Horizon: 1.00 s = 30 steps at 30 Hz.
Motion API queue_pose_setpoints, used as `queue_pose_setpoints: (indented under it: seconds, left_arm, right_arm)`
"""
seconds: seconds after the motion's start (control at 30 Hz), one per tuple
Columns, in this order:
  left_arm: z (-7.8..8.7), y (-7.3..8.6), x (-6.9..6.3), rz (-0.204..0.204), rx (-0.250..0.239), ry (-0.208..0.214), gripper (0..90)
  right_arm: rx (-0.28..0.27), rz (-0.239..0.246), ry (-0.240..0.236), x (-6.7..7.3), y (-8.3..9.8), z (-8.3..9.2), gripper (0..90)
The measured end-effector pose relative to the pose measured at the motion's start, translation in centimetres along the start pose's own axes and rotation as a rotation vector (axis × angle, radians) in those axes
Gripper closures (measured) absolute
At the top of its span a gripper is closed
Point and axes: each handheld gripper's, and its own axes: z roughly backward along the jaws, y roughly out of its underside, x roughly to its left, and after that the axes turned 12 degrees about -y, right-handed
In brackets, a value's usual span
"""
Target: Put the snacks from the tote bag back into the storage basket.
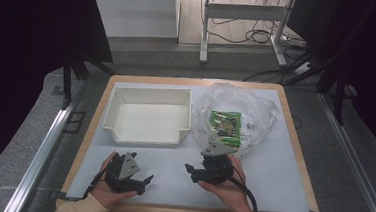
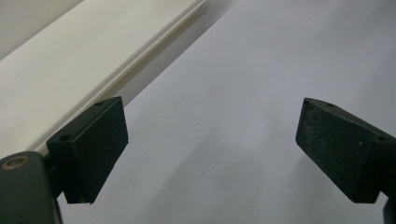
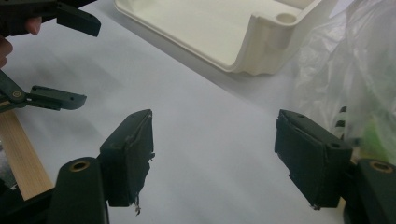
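A white plastic tray [image 1: 147, 115] stands empty at the back left of the grey table mat. To its right lies a crumpled clear plastic bag [image 1: 235, 112] with a green snack packet [image 1: 226, 124] inside it. My left gripper [image 1: 145, 183] rests near the front edge, jaws open and pointing right, nothing between them. My right gripper [image 1: 191, 173] sits just below the bag, jaws open and pointing left. In the left gripper view the open gripper [image 2: 212, 154] faces bare mat beside the tray wall [image 2: 70, 70]. The right gripper [image 3: 215, 158] is open over the mat, with the tray [image 3: 224, 28], bag [image 3: 345, 79] and left gripper [image 3: 79, 58] ahead.
The mat lies on a wooden-edged table [image 1: 293, 143]. Its wooden rim [image 3: 23, 149] shows at the left of the right gripper view. Grey floor, metal rails and a desk frame [image 1: 242, 24] with cables lie beyond the table. Bare mat separates the two grippers.
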Motion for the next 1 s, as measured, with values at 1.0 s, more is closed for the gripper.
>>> queue_pose_setpoints:
  seconds: [1.0]
  left_arm:
    - [-0.2,0.0,0.2,-0.009,0.012,-0.005,9.4]
  right_arm:
    - [-0.063,-0.023,0.029,-2.1,-3.0,4.2,28.8]
